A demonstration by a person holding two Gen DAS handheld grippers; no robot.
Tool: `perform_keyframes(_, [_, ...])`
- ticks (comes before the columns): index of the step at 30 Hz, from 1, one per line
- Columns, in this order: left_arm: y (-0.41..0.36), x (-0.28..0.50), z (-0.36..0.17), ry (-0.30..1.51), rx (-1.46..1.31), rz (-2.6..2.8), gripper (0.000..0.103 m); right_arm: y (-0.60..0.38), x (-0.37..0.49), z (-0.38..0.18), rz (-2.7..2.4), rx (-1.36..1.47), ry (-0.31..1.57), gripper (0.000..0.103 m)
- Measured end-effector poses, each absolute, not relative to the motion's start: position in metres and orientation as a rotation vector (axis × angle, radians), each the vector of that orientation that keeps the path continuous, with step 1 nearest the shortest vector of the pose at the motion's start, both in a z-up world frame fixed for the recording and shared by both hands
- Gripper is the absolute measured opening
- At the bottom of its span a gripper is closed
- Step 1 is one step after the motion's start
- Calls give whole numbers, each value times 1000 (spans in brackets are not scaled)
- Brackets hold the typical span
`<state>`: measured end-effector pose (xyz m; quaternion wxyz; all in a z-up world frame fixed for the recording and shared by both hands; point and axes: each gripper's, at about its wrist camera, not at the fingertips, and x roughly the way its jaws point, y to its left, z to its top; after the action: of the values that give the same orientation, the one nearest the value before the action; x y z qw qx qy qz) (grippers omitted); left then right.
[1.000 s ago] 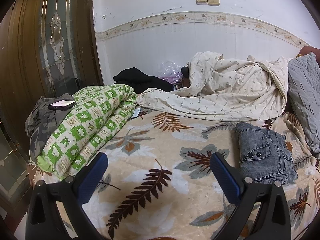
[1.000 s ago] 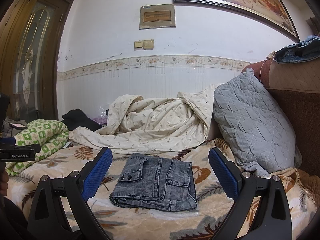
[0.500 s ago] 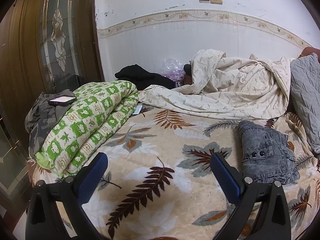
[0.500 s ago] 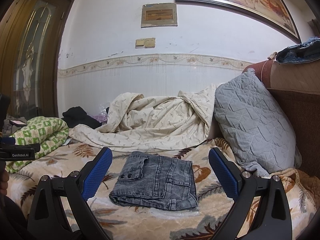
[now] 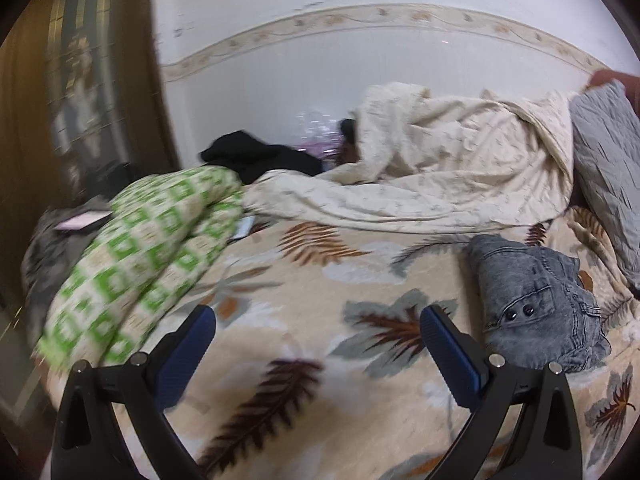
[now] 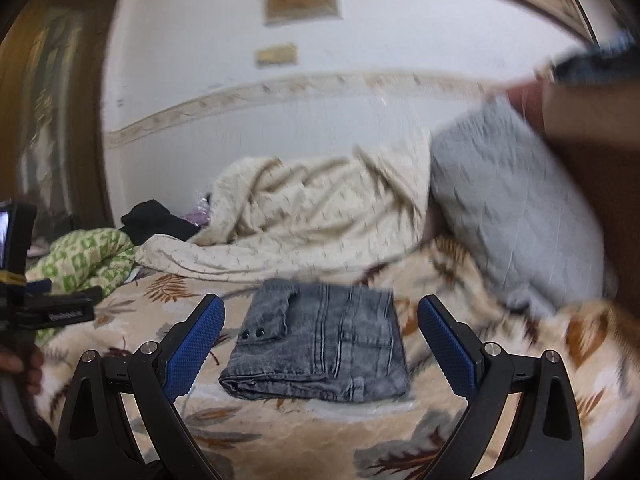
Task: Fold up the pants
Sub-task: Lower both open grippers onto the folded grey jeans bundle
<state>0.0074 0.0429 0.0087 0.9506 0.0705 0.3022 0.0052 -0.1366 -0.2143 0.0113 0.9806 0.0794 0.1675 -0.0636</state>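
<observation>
Grey denim pants (image 6: pixel 320 340) lie folded into a compact rectangle on the leaf-patterned bedspread (image 6: pixel 500 380). In the left wrist view the pants (image 5: pixel 536 300) sit at the right. My right gripper (image 6: pixel 320 320) is open and empty, held above the bed with the pants between and just beyond its blue fingertips. My left gripper (image 5: pixel 316 328) is open and empty over bare bedspread (image 5: pixel 280 320), left of the pants. The left gripper's body (image 6: pixel 52 308) shows at the left edge of the right wrist view.
A green-and-white quilt (image 5: pixel 136 264) lies at the bed's left with a phone (image 5: pixel 80 220) beside it. A cream duvet (image 5: pixel 432 176) and black clothing (image 5: pixel 256 156) lie at the back. A grey pillow (image 6: pixel 512 208) leans against the headboard (image 6: pixel 600 160) at the right.
Both grippers have moved forward and lower toward the bed; both views are motion-blurred. The pants lie as before and both grippers stay open.
</observation>
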Motion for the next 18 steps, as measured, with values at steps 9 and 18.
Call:
perform_keyframes(9, [-21,20,-29,609,262,-212,103,-247,-87,-27,-192,347,539,98])
perform_keyframes(18, [-41,33,-49,692,270,-386,103,-307,-53,-67,-231,578,726,98])
